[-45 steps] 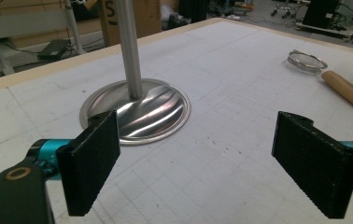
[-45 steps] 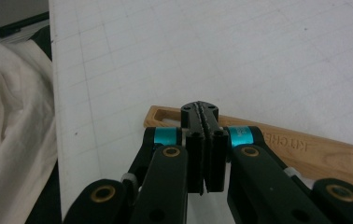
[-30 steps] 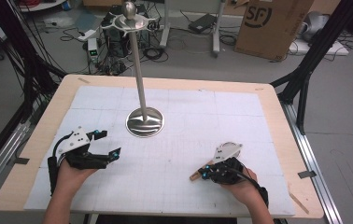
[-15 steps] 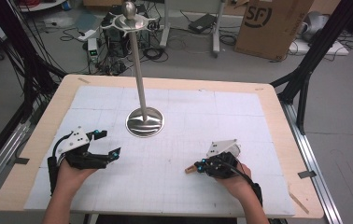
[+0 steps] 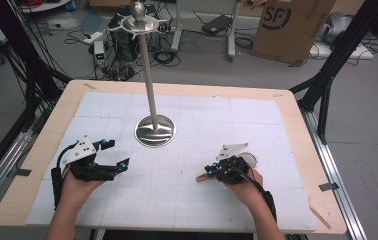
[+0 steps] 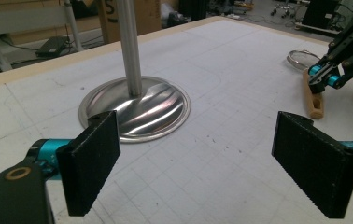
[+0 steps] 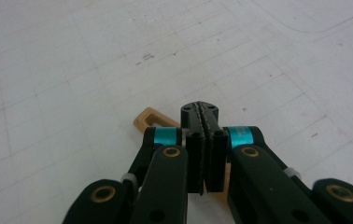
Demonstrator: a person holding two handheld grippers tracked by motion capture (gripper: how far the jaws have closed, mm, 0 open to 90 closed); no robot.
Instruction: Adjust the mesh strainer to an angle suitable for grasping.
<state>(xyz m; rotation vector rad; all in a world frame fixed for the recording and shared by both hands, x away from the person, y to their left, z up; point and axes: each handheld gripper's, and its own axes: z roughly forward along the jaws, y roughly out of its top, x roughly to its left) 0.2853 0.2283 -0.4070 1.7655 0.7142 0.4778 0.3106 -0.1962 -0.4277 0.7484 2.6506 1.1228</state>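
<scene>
Left tongs: black ribbed pads, teal collars, brass-coloured pivot rivet, white top plate. Right tongs: black, teal collars, brass rivets. Strainer handle: light tan wood; strainer rim silver wire. Stand: shiny silver pole and round base with streaky reflections. Surface: pale wood border, white mat with fine grey grid. Box: brown cardboard, black lettering.

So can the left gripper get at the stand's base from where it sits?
Probably yes: the left gripper is open, and bare mat lies between it and the stand's base.
</scene>
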